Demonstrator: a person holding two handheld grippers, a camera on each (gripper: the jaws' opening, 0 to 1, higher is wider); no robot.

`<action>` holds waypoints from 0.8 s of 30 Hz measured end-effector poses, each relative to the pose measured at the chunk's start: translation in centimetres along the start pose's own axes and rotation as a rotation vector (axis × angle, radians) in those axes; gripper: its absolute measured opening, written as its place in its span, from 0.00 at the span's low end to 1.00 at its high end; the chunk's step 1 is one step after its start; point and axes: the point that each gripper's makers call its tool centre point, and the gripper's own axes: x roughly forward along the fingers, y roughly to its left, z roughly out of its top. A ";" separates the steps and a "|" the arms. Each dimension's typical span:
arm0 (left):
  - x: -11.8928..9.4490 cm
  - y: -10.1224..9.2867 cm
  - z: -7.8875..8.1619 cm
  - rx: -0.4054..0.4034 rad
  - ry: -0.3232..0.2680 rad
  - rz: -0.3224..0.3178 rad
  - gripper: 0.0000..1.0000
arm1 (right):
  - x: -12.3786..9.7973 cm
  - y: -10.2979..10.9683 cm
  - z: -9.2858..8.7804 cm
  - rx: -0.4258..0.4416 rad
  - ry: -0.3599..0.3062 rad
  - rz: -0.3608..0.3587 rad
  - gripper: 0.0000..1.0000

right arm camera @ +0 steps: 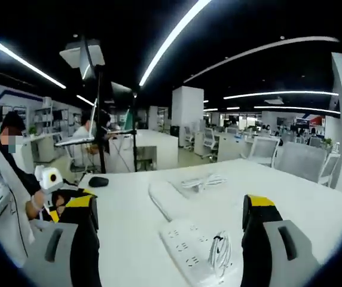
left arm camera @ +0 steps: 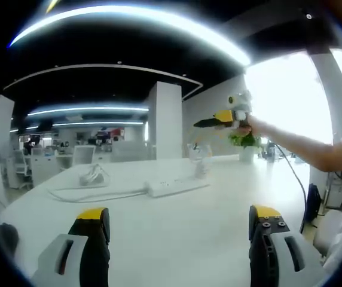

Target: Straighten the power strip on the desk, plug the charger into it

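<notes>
A white power strip [left arm camera: 177, 187] lies on the white desk [left arm camera: 177, 239], far ahead of my left gripper [left arm camera: 180, 224], which is open and holds nothing. In the right gripper view the power strip [right arm camera: 186, 246] lies close below, between the jaws of my open right gripper [right arm camera: 171, 224]. A white coiled cord [right arm camera: 220, 251] rests on its right side. My right gripper [left arm camera: 222, 118] hangs above the strip's far end, held by a hand. At the desk's left edge a person holds my left gripper [right arm camera: 69, 200].
A loose white cable bundle [left arm camera: 93, 176] and a long cord [left arm camera: 93, 195] lie left of the strip. A black mouse [right arm camera: 98, 181] sits on the desk. A potted plant [left arm camera: 246, 143] stands at the far edge. Office desks and chairs stand behind.
</notes>
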 end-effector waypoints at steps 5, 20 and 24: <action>-0.1 0.0 0.0 -0.002 -0.003 0.001 0.99 | -0.8 0.3 -0.4 -0.020 -0.001 -0.047 1.00; -0.1 0.1 -0.1 -0.009 -0.011 -0.003 0.99 | -3.7 -2.2 -0.7 -0.019 -0.010 -0.130 1.00; -0.1 0.2 0.0 -0.010 -0.016 -0.005 0.99 | -4.6 -2.3 -0.7 -0.021 -0.010 -0.154 1.00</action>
